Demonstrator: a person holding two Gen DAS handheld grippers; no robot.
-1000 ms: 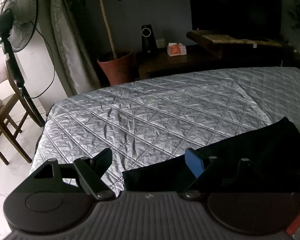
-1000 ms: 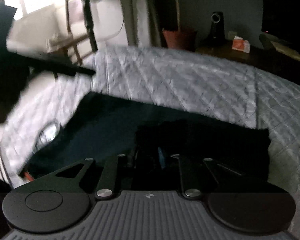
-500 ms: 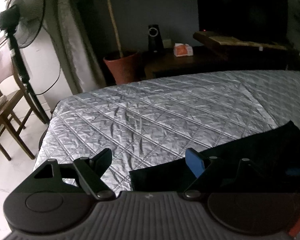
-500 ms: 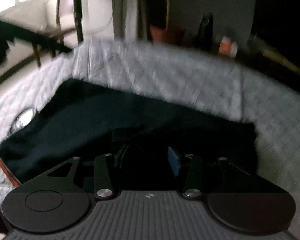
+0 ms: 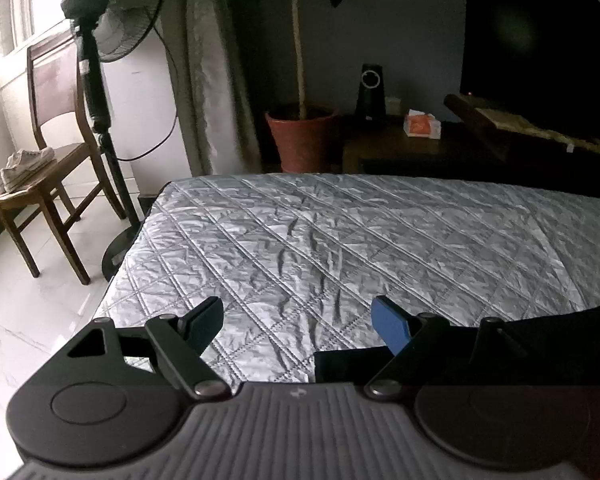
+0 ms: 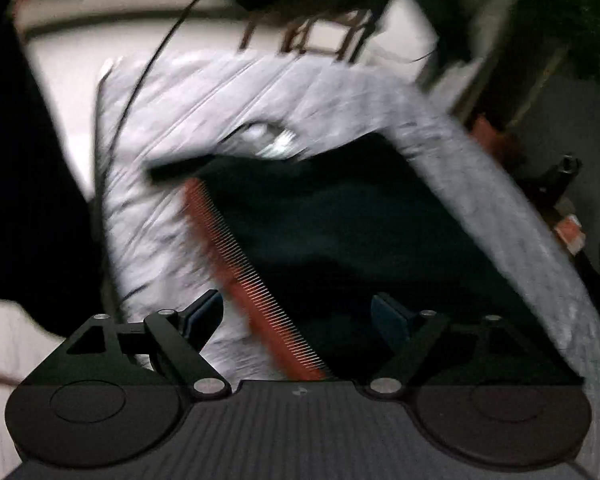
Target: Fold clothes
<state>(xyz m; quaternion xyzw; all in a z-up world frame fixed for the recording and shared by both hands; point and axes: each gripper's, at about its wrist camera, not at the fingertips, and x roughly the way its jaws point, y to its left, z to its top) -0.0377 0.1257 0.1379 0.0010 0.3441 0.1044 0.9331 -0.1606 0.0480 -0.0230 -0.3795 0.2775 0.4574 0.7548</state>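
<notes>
- On the quilted grey bedspread (image 5: 340, 240), a dark garment (image 6: 360, 240) is lying spread out, its near-left corner (image 5: 332, 366) showing in the left wrist view just below the left gripper (image 5: 298, 322).
- Both tools are standing with their fingers wide apart: the left gripper is hovering over bare quilt beside the garment's corner, and the right gripper (image 6: 298, 316) is hanging over the garment with nothing caught between its pads.
- Judging by the pictures alone, the garment is lying as a broad, fairly flat panel with straight edges, which would suit either cloth laid out for folding or cloth already folded over once; which of the two it is cannot be told, and no small finished bundle is showing.
- From the right wrist view, though heavily blurred, comes most of the garment's spread, plus an orange ribbed band (image 6: 252, 280) running along its left edge, something the left view is barely hinting at.
- From the left wrist view comes the sharp picture of the room beyond the bedspread: a standing fan (image 5: 96, 40), a wooden chair (image 5: 40, 168) carrying white shoes (image 5: 22, 166), and a potted plant (image 5: 300, 136).
</notes>
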